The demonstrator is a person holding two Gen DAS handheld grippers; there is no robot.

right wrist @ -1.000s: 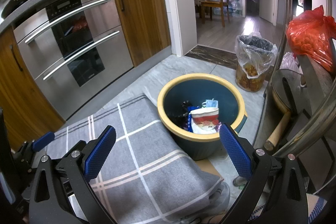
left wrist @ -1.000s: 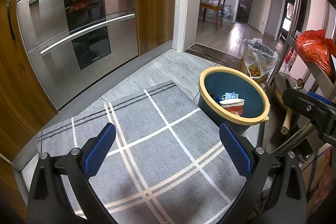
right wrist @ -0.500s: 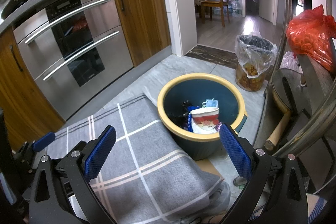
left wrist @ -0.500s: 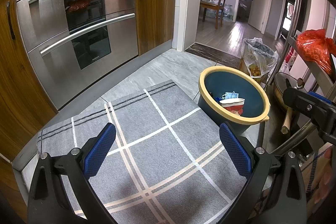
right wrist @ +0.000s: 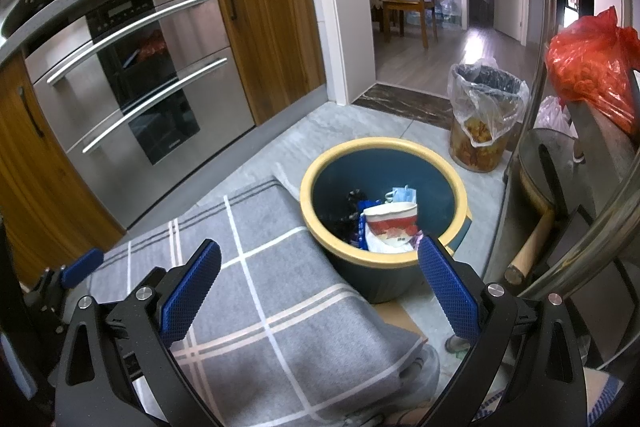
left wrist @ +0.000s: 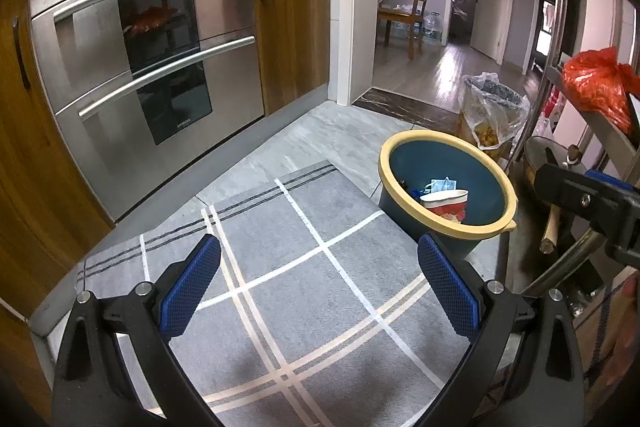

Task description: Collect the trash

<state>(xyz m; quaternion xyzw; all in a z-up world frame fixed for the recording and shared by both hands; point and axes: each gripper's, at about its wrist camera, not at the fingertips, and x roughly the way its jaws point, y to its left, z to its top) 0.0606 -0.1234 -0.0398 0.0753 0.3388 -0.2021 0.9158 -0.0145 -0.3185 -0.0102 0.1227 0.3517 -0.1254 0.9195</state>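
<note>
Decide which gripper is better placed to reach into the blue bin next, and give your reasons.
Right, probably. The right gripper is open with the blue bin just ahead of its fingertips. The left gripper, also open, hangs over the grey mat, with the bin farther off to its right.

Open rug (left wrist: 280, 287) before bin (left wrist: 444, 227)

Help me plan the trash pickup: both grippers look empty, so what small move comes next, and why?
Probably pan to search the floor. The left gripper and right gripper are open and empty over a grey mat showing no litter; the blue bin already holds a paper cup.
</note>
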